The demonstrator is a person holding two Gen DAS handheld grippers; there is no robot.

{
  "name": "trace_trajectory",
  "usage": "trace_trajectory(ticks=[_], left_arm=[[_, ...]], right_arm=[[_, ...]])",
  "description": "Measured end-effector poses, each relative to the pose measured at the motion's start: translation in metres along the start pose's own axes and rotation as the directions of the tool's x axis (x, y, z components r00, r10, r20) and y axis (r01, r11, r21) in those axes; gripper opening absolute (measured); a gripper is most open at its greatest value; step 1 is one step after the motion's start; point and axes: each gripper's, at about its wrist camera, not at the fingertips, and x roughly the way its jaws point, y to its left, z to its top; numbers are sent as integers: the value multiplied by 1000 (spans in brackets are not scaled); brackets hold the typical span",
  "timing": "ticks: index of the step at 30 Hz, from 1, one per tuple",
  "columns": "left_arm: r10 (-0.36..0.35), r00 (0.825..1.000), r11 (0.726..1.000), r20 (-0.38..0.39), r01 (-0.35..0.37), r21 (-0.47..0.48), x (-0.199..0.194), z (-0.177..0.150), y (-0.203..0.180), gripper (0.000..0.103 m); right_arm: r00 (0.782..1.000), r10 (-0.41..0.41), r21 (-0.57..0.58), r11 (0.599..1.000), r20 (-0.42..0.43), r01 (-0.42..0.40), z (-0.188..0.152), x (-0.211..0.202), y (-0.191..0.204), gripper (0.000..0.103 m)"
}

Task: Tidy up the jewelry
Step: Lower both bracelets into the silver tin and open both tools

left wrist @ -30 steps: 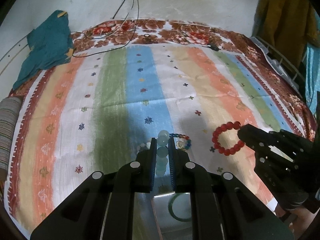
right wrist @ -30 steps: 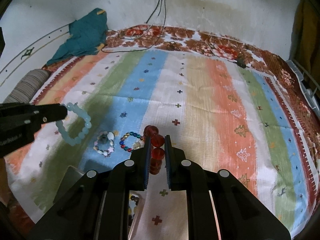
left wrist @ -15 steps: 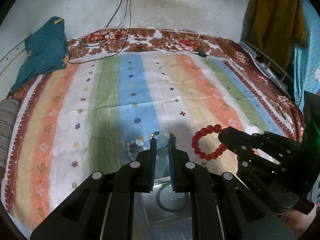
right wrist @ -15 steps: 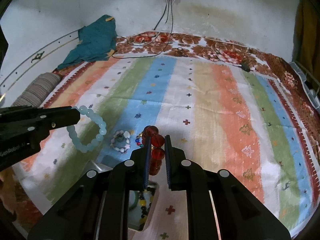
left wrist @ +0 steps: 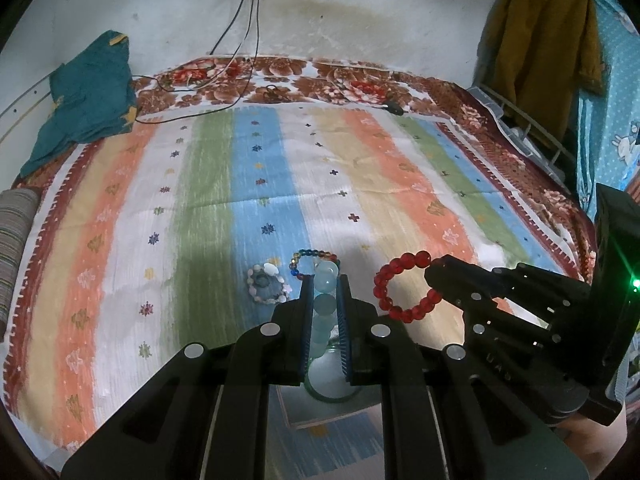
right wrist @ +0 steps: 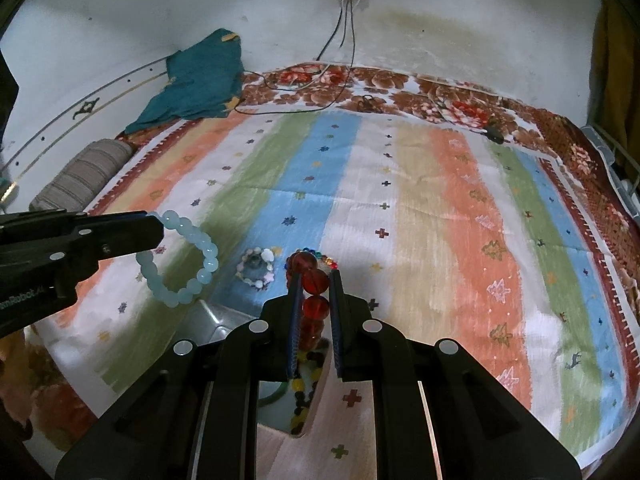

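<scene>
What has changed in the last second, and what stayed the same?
Both claws rose and drew back toward the near edge. The left claw still grips the pale blue bracelet, the right claw the red bracelet. The two bracelets on the bedspread did not move.

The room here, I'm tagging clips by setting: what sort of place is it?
Probably a bedroom in a home: a bed under a striped bedspread, a bolster pillow at its edge, and a yellow garment hanging by the wall.
</scene>
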Motion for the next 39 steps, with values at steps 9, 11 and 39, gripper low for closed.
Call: trace_trajectory(ticks=[9, 11, 39], left_arm=[[-5, 1000, 1000, 13, 5, -28, -14, -12, 0, 11], [-6, 1000, 1000, 7, 7, -30, -15, -15, 0, 11], [84, 995, 991, -61, -90, -95, 4, -18, 25, 56]], right_arm=[[1000, 9, -5, 1000, -6, -9, -11, -9, 6, 14], [1000, 12, -8, 1000, -10, -12, -13, -10, 8, 14], [997, -36, 25, 999, -71, 38, -10, 15, -21, 52]])
